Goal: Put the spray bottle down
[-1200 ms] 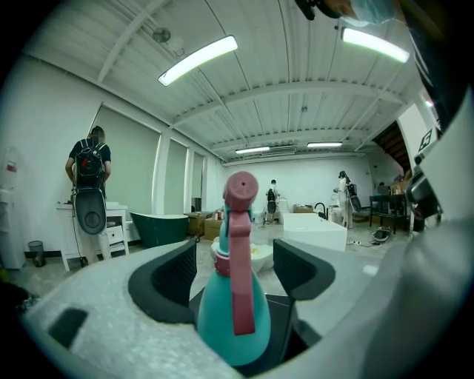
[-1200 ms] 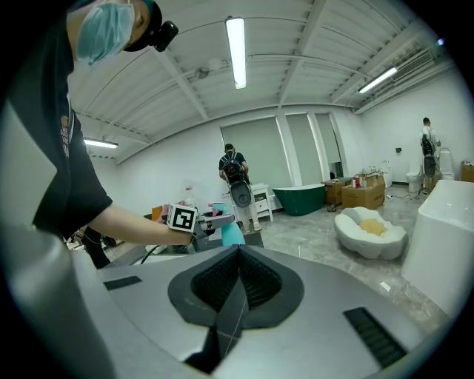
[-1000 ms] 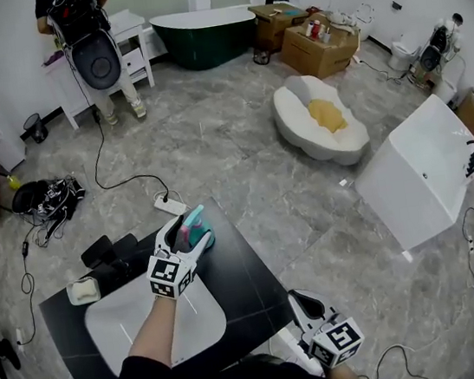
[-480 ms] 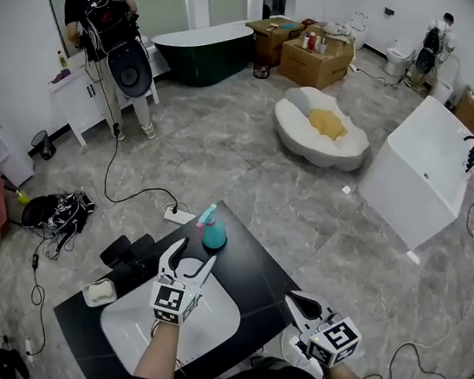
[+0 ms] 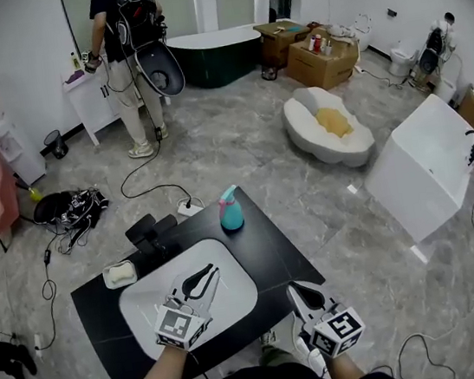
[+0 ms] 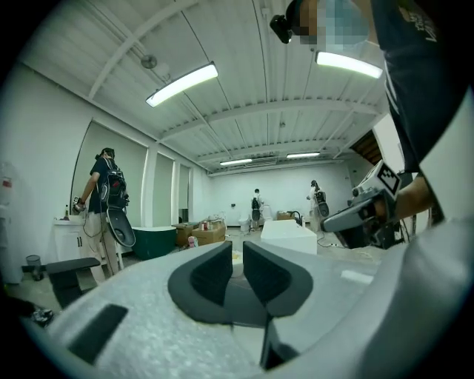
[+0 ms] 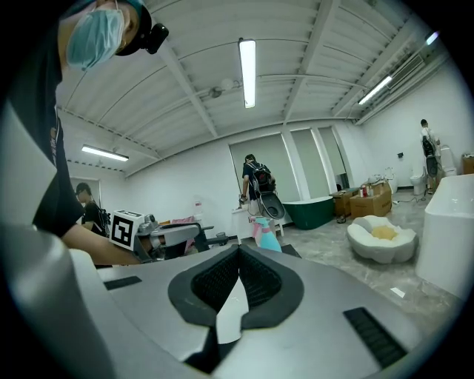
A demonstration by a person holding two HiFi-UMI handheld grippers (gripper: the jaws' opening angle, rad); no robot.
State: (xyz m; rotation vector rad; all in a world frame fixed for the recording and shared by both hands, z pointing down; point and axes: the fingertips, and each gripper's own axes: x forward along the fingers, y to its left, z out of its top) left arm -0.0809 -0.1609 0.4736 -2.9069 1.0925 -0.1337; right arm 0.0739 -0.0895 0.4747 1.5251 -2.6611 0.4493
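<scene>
LEFT: left gripper [image 5: 204, 276] at 7 o'clock in head view, aimed toward 1 o'clock, held level; jaws closing, narrow gap between pads, nothing in it; bare left forearm [image 5: 162, 374] trailing toward 6 o'clock | RIGHT: right gripper [image 5: 297, 292] at 5 o'clock, aimed toward 11 o'clock, tipped slightly down; jaws pressed together, empty

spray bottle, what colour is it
The spray bottle is teal with pink at the neck; it shows best in the head view.

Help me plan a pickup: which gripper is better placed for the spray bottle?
Left, probably: the left gripper, over the basin, is nearer the spray bottle, jaws closing on nothing; the right gripper sits shut, farther back.
</scene>
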